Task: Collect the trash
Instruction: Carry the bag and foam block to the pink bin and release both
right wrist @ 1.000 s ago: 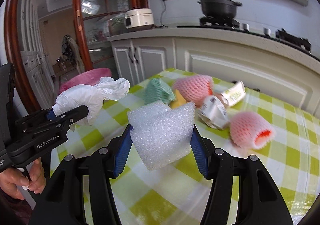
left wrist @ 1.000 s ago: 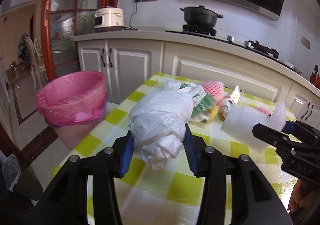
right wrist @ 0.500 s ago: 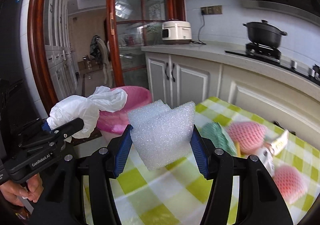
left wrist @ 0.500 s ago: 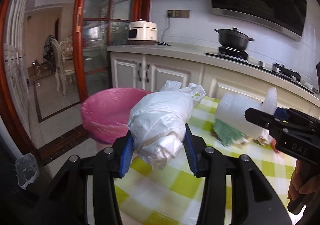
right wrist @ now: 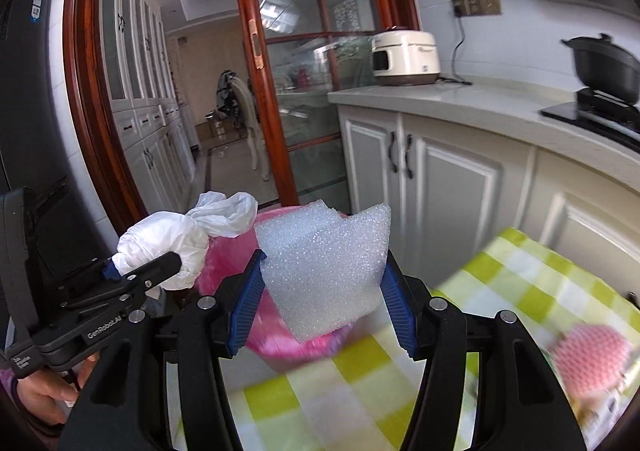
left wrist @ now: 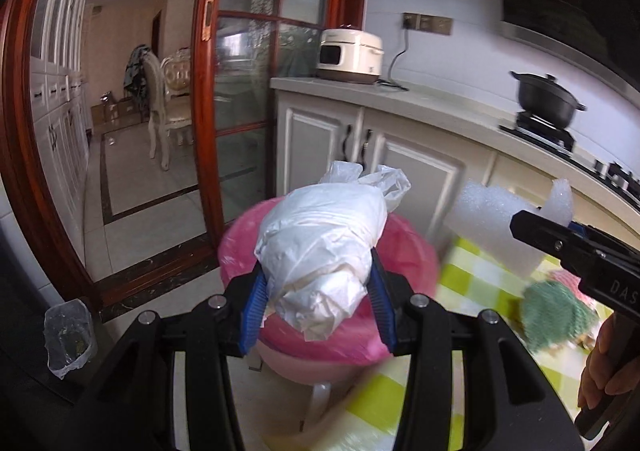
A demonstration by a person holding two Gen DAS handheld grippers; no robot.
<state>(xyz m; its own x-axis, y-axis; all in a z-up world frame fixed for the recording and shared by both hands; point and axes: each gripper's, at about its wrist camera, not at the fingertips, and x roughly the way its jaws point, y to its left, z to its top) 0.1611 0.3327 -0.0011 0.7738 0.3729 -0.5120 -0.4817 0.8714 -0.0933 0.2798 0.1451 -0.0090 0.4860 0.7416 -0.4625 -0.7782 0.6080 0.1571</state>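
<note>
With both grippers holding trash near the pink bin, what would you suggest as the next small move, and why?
Probably open the left gripper: its white plastic bag appears to hang over the pink-lined bin, so it should drop in. The right gripper with its foam sheet looks nearer the bin's edge.

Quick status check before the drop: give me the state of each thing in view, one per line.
left gripper: shut on the white plastic bag, held in front of the bin.
right gripper: shut on the white foam sheet, folded.
pink-lined bin: open, upright beside the table.
pink foam net: lying on the checked tablecloth.
green foam net: lying on the table.
black pot: lid on, on the stove.
</note>
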